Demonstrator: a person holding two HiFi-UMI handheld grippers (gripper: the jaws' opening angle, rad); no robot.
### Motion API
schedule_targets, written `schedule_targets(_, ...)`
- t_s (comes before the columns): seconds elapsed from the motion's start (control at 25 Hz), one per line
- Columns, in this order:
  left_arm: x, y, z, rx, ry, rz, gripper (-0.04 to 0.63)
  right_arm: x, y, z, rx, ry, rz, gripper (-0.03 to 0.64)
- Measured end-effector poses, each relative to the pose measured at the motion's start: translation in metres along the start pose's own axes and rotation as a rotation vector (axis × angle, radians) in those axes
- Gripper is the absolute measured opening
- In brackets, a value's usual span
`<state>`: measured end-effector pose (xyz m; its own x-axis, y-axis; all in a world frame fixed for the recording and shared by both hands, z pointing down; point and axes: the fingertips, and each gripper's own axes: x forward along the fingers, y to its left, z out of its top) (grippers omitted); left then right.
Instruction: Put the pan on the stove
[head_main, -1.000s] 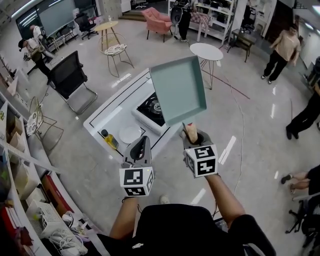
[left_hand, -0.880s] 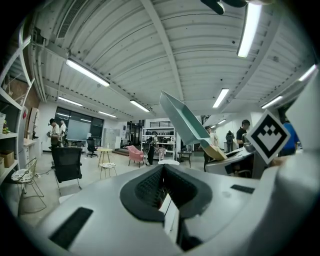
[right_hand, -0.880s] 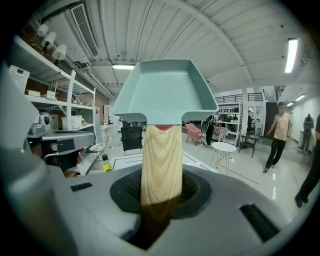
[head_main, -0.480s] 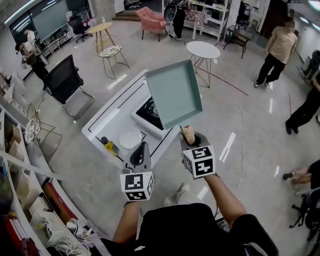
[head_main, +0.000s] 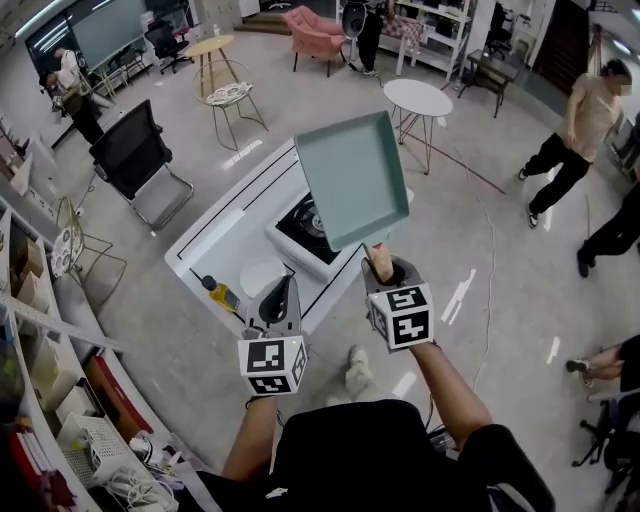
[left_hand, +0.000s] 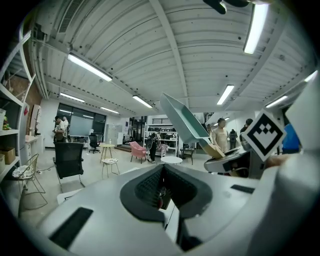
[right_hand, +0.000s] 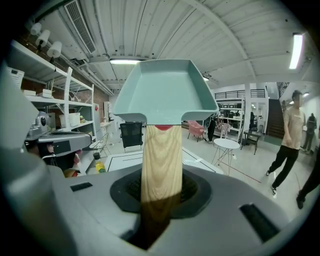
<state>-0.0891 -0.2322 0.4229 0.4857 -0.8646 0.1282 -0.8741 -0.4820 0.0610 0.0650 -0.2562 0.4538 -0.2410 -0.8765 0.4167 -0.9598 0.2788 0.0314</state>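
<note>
Extended forward, right claw (head_main: 388, 275) clamps pan (head_main: 355, 178) aloft by handle (right_hand: 161, 160).

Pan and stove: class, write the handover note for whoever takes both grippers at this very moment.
Right gripper: shut on the wooden handle of the teal pan, which is held up in the air.
Left gripper: jaws together, empty.
Stove: on the white table, below and ahead of the pan in the head view.
Done: pan is in hand.
Left: bring it down onto the stove's burner, then let go.
</note>
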Motion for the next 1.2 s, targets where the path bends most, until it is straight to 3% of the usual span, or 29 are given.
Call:
schedule_targets(0.52,0.081,0.013,0.001,-0.011,0.021,0.042,0.011,0.074,-0.043,0.006,-0.019,0.081,0.056,0.064)
schedule_targets(1.2,0.153,0.028,-0.004,-0.037,0.070,0.119,0.011,0.160,-0.072,-0.020,-0.100,0.304,0.168,0.064)
